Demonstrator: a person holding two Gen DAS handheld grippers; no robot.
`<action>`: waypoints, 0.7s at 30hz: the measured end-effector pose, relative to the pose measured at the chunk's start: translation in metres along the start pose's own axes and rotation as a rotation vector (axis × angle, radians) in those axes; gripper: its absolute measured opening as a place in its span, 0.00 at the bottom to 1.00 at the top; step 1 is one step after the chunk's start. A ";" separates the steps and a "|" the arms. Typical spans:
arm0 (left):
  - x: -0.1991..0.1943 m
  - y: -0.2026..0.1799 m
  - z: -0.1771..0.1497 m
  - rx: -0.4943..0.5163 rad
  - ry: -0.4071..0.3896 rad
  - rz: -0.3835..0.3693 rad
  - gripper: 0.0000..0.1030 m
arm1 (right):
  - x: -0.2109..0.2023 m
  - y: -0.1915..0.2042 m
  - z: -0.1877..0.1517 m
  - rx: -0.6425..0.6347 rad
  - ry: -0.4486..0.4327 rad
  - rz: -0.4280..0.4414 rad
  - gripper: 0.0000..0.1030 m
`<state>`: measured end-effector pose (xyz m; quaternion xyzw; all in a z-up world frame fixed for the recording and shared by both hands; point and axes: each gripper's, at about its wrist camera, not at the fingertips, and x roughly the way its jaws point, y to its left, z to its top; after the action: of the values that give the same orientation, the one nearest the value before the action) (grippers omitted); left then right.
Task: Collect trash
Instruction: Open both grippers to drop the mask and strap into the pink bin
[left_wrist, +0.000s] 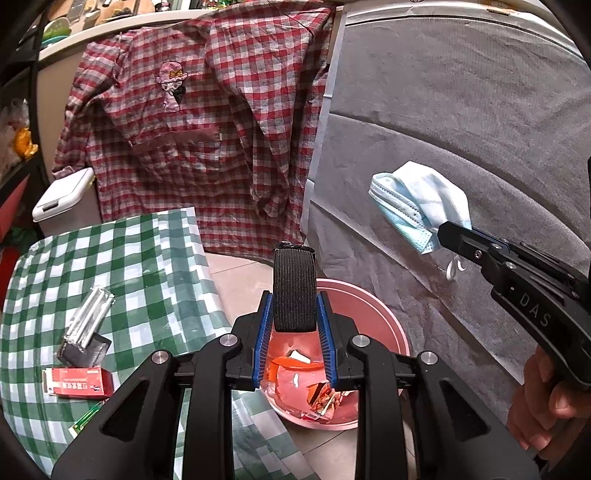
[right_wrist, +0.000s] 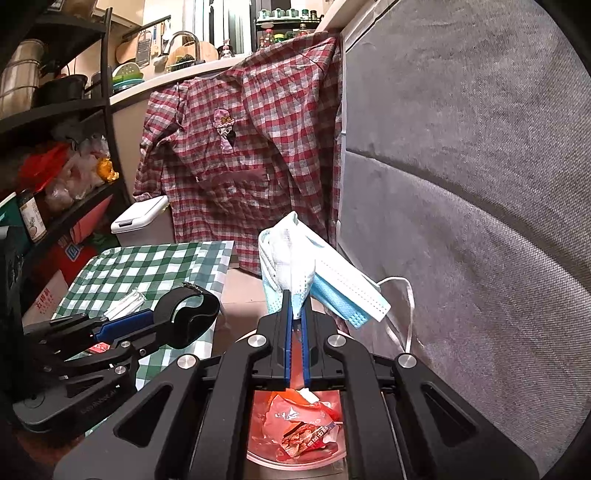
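My left gripper is shut on a black elastic strap loop, held upright above the pink bin. From the right wrist view the same strap curls out of the left gripper. My right gripper is shut on light blue face masks, which hang over the pink bin. In the left wrist view the masks dangle from the right gripper at the right. Red wrappers lie inside the bin.
A table with a green checked cloth carries a red box, a silver pack and a dark item. A red plaid shirt hangs behind. A grey covered sofa fills the right. A white lidded bin stands at left.
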<state>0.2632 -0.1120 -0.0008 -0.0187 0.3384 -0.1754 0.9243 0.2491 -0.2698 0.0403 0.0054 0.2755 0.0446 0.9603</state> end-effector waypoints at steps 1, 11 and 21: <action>0.001 -0.001 0.000 0.001 0.001 -0.002 0.23 | 0.000 0.000 0.000 0.000 0.001 -0.001 0.04; 0.000 -0.008 0.000 0.029 0.002 -0.016 0.37 | 0.008 -0.013 -0.002 0.068 0.037 -0.024 0.37; -0.025 0.017 0.004 -0.006 -0.042 0.004 0.37 | 0.001 0.000 -0.001 0.054 0.010 0.001 0.37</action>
<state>0.2533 -0.0885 0.0146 -0.0245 0.3197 -0.1720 0.9315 0.2498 -0.2694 0.0391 0.0312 0.2812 0.0377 0.9584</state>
